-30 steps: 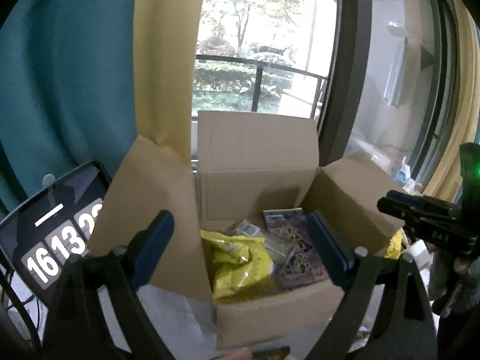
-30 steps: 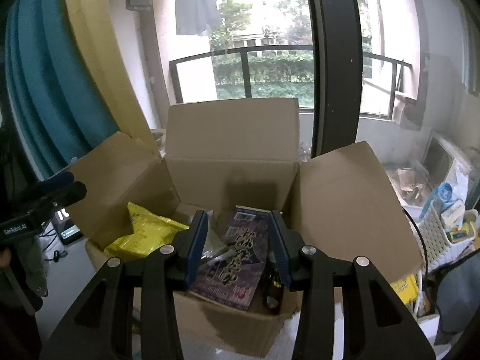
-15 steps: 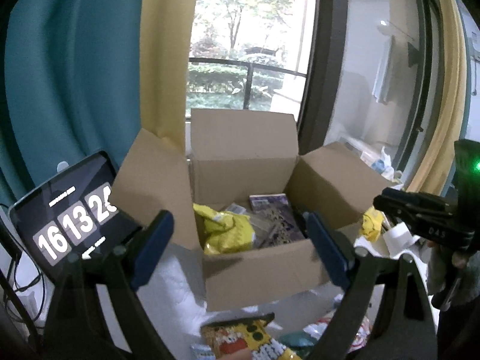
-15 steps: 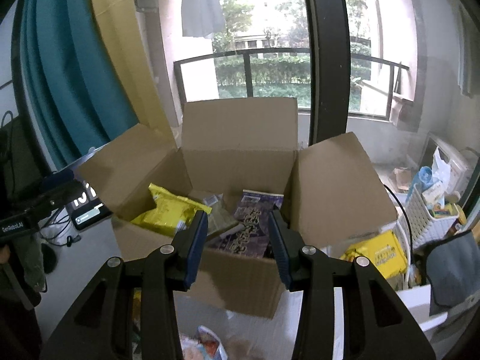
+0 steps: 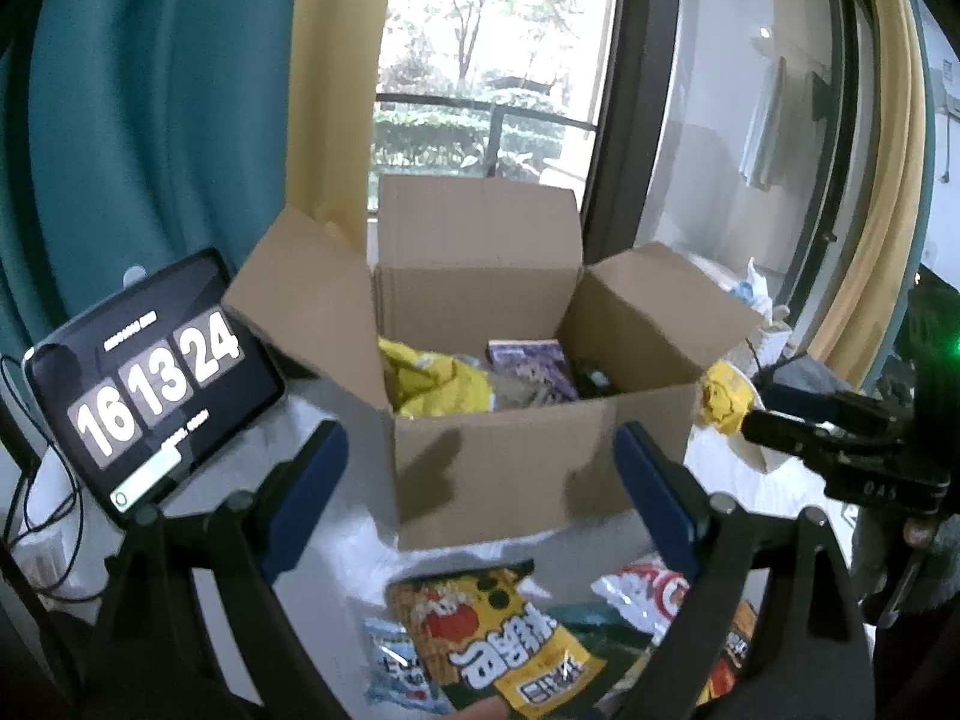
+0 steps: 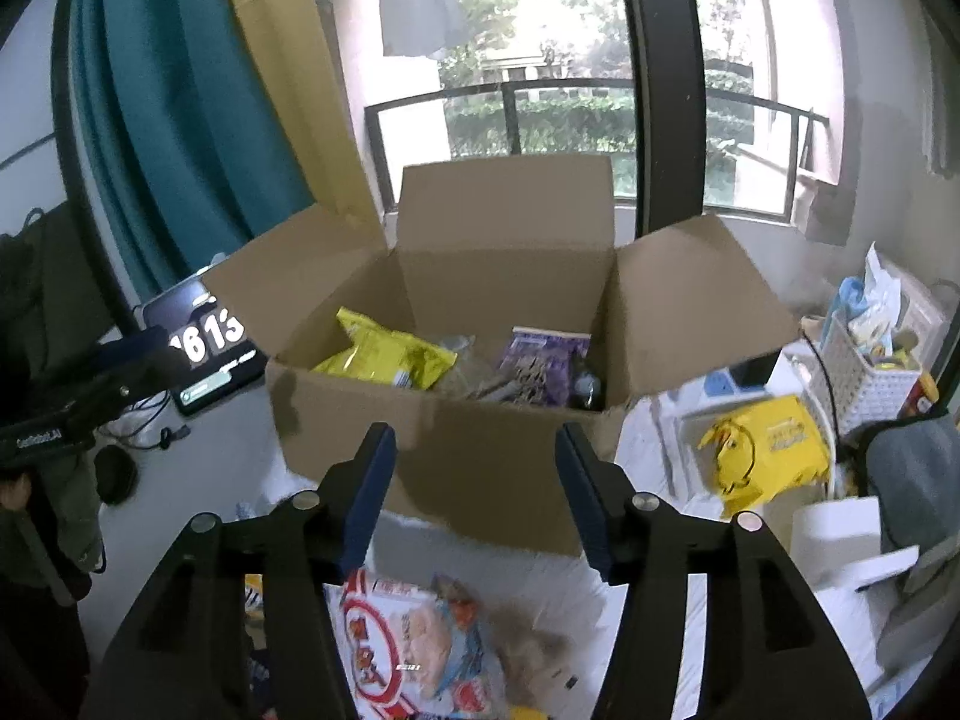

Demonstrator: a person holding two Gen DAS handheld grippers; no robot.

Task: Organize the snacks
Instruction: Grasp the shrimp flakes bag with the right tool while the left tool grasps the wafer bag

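Note:
An open cardboard box point(image 5: 510, 468) point(image 6: 480, 468) stands on the white table. Inside lie a yellow bag point(image 5: 432, 384) point(image 6: 384, 354) and a purple packet point(image 5: 531, 366) point(image 6: 540, 360). In front of the box lie loose snacks: a yellow and red chip bag point(image 5: 504, 636) and a red and white packet point(image 5: 654, 594) point(image 6: 390, 636). My left gripper point(image 5: 480, 498) is open and empty, in front of the box. My right gripper point(image 6: 474, 498) is open and empty, in front of the box above the red and white packet.
A tablet clock point(image 5: 150, 372) leans at the left of the box. A yellow bag point(image 6: 768, 450) and a white basket point(image 6: 864, 372) lie at the right. Teal and yellow curtains point(image 5: 180, 120) and a window stand behind the box.
Both grippers have pulled back from above the box toward the table's front. The loose snacks in front of the box have come into view. Both stayed open.

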